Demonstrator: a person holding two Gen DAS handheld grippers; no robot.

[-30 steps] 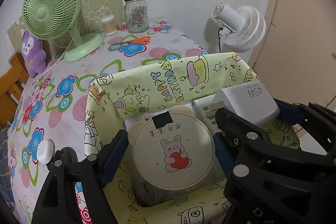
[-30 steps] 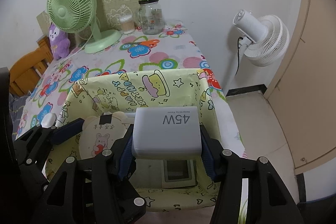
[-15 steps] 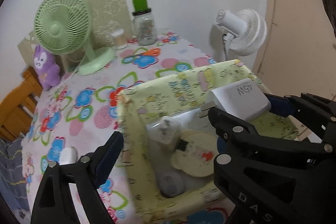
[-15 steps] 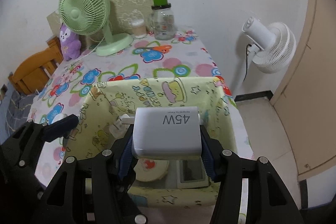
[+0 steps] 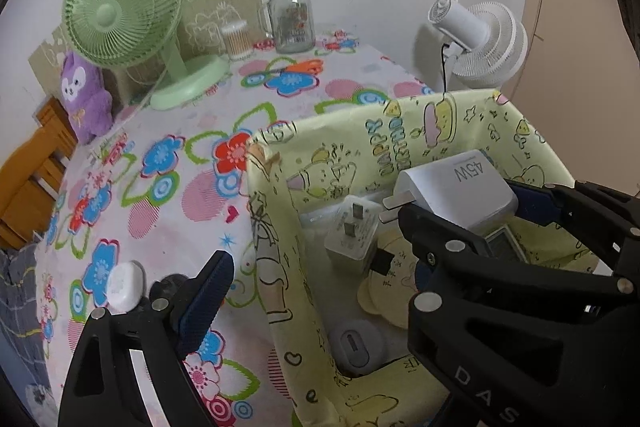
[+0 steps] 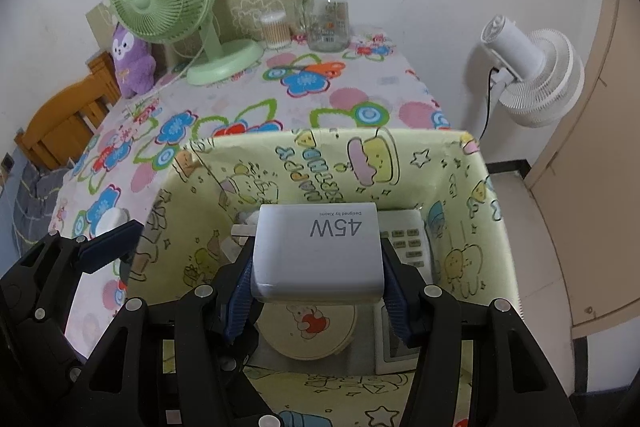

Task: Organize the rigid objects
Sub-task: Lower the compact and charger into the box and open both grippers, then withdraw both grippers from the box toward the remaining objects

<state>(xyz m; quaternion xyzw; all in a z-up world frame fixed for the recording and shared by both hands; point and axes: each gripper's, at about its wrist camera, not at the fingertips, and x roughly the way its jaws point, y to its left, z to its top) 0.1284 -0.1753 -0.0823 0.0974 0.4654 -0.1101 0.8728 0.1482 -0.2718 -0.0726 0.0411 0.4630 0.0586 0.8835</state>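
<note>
A yellow cartoon-print box (image 5: 276, 227) (image 6: 452, 163) stands on the floral table. My right gripper (image 6: 316, 263) is shut on a white 45W charger (image 6: 316, 251) (image 5: 460, 191) and holds it above the box. Inside the box lie a round cream rabbit-print item (image 6: 308, 331) (image 5: 380, 299), a small white plug (image 5: 352, 235), a grey rounded device (image 5: 356, 343) and a white keypad device (image 6: 404, 239). My left gripper (image 5: 320, 267) is open and empty, its left finger (image 5: 204, 295) outside the box's left wall. A small white round object (image 5: 126, 285) lies on the table by that finger.
At the table's back stand a green desk fan (image 5: 124, 11), a glass jar with a green lid (image 5: 290, 15), a cotton-swab pot (image 5: 236, 41) and a purple plush (image 5: 84, 95). A white fan (image 5: 476, 35) stands off the table to the right. A wooden chair (image 5: 32, 179) is at left.
My left gripper let go of the round rabbit-print item, which now lies in the box, and drew back to the left. My right gripper still holds the charger over the box.
</note>
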